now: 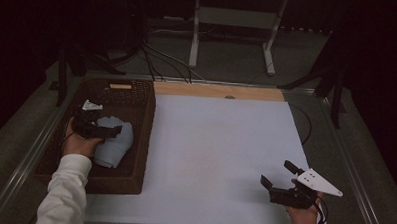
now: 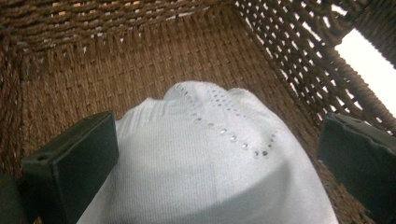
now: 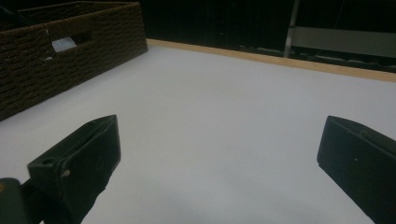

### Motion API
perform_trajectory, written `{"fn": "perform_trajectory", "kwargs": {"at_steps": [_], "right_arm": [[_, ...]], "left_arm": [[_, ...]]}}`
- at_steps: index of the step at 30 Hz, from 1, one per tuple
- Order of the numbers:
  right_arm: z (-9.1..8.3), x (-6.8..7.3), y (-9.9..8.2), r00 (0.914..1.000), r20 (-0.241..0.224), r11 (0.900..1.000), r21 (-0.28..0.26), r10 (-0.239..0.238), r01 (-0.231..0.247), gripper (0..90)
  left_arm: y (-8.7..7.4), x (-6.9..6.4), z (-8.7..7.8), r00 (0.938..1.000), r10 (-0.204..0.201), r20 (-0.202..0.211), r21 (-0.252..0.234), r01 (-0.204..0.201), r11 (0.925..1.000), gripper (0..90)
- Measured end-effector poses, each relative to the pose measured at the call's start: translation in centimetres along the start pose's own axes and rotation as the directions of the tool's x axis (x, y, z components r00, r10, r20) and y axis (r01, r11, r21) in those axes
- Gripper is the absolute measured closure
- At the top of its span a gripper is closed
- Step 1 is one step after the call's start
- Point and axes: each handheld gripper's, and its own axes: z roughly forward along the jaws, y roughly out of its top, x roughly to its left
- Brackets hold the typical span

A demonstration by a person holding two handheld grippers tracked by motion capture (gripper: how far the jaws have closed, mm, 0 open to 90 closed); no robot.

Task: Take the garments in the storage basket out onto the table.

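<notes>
A pale knitted garment (image 1: 116, 145) with rows of small eyelet holes lies bunched in the brown wicker basket (image 1: 144, 140) at the table's left. My left gripper (image 1: 117, 130) reaches down into the basket right above it. In the left gripper view the garment (image 2: 210, 154) bulges up between the two jaws, which stand wide apart, so the left gripper (image 2: 217, 161) is open. My right gripper (image 1: 277, 174) hovers open over the white sheet (image 1: 220, 153) near the front right corner, with nothing between its jaws (image 3: 217, 158).
The basket's woven walls (image 2: 289, 60) close in tightly around the left gripper. A wooden strip (image 1: 217, 91) borders the sheet's far edge. Behind the table stand a metal frame (image 1: 232, 23) and cables (image 1: 158, 60). The basket's side (image 3: 70, 56) appears left of the right gripper.
</notes>
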Motion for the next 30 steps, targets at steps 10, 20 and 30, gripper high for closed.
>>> {"fn": "perform_trajectory", "kwargs": {"at_steps": [10, 20, 30], "right_arm": [[-0.01, 0.01, 0.01, 1.0000, 0.001, 1.0000, 0.001, -0.002, 0.002, 0.0], [-0.06, -0.02, 0.03, 1.0000, 0.002, 1.0000, -0.002, -0.001, 0.001, 0.0], [-0.01, 0.03, 0.02, 1.0000, 0.004, 1.0000, 0.002, -0.004, 0.004, 0.0]], "left_arm": [[-0.47, 0.56, 0.33, 0.9996, -0.025, -0.012, 0.039, 0.026, 0.9989, 0.3], [-0.55, 0.54, 0.61, 0.9985, -0.050, -0.023, 0.094, 0.052, 0.9942, 0.3], [-0.53, 0.31, 0.80, 0.9985, -0.054, 0.002, 0.123, 0.054, 0.9909, 0.1]]}}
